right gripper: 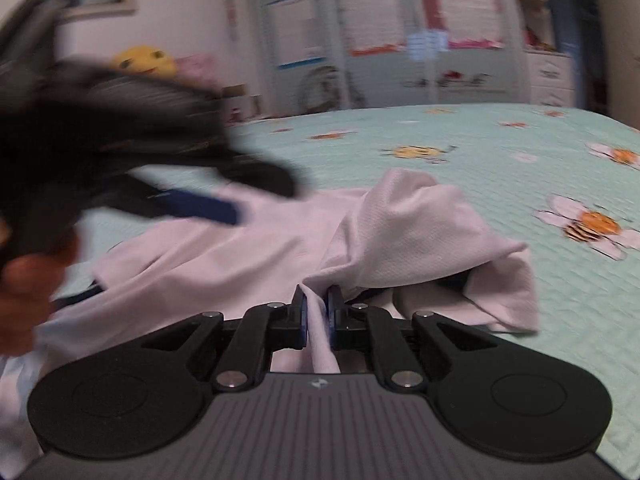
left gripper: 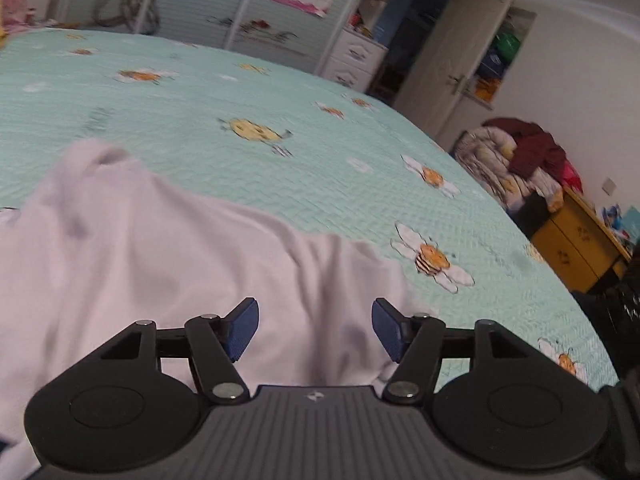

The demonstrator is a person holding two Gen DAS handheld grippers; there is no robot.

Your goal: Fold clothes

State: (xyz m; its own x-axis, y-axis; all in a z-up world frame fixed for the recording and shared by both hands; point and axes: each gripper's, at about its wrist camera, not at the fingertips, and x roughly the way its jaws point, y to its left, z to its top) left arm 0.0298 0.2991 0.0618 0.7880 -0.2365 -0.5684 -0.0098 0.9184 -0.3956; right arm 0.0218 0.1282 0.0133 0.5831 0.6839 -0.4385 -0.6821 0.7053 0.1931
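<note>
we see the bed (left gripper: 240, 92) stretching ahead of both hand-held grippers. the white garment (right gripper: 420, 232) lies crumpled on it; our right hand-held gripper (right gripper: 317, 312) pinches its fold, our left hand-held gripper (left gripper: 315, 328) spread above it.

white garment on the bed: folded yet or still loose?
Loose. The white garment lies rumpled on the bedspread, one bunched edge pinched in the right gripper.

Mint bee-print bedspread (left gripper: 248, 92); wardrobe doors (right gripper: 360, 36); yellow plush toy (right gripper: 144, 60); clothes heap (left gripper: 516, 160) on wooden cabinet (left gripper: 576, 240).
</note>
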